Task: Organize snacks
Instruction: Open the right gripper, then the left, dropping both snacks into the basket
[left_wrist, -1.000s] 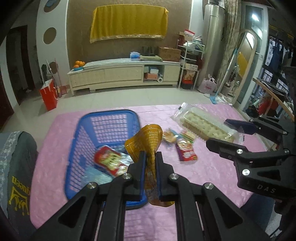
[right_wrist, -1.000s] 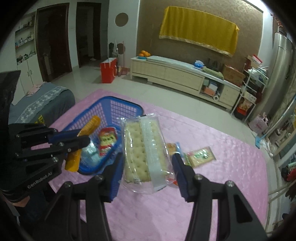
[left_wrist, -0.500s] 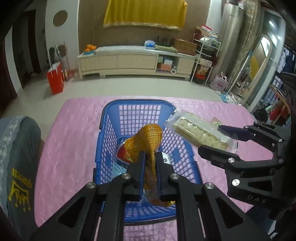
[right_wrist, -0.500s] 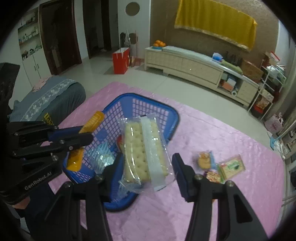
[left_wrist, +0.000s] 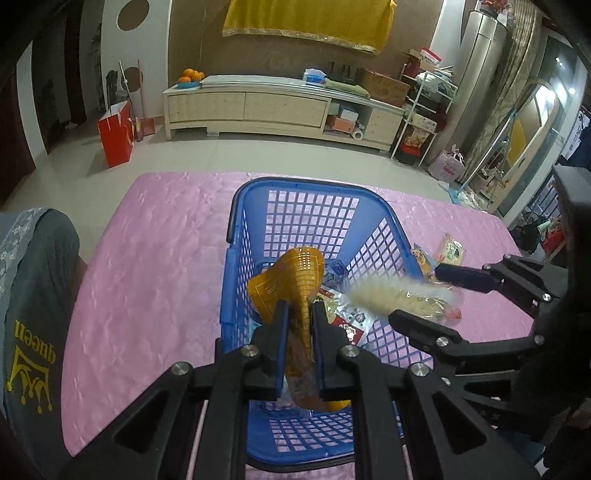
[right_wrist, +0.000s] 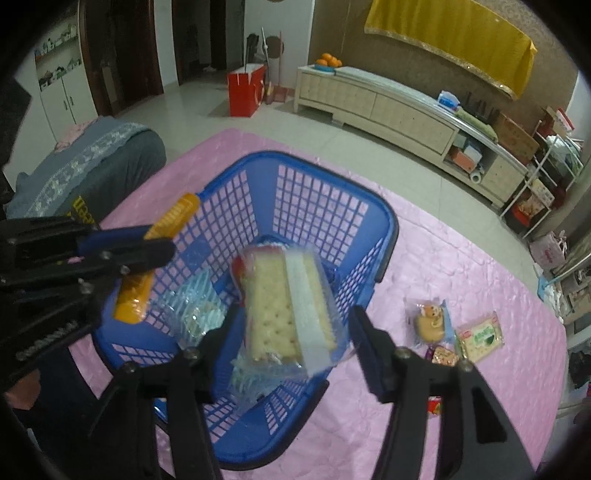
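Observation:
A blue plastic basket (left_wrist: 236, 206) (right_wrist: 388, 221) stands on the pink tablecloth. My left gripper (left_wrist: 299, 306) (right_wrist: 162, 240) is shut on an orange snack packet (left_wrist: 295, 273) (right_wrist: 133, 295) and holds it over the basket's near-left part. My right gripper (right_wrist: 293, 310) (left_wrist: 417, 295) hovers over the basket's middle with its jaws opening. A clear cracker pack (right_wrist: 284, 302) (left_wrist: 391, 295) is between them, blurred, with a gap on each side. A red packet (left_wrist: 347, 325) and clear wrappers (right_wrist: 195, 306) lie in the basket.
Right of the basket, loose snacks lie on the cloth: a bear pastry packet (right_wrist: 430, 321), a green packet (right_wrist: 480, 334) and a small red one (right_wrist: 441, 356). A grey cushioned seat (left_wrist: 33, 295) borders the table's left edge. A long cabinet (left_wrist: 258, 107) stands across the floor.
Both grippers came over the basket and sank toward it. The right jaws spread wider and the cracker pack, gripped before, now sits loose and blurred between them. The left stays clamped.

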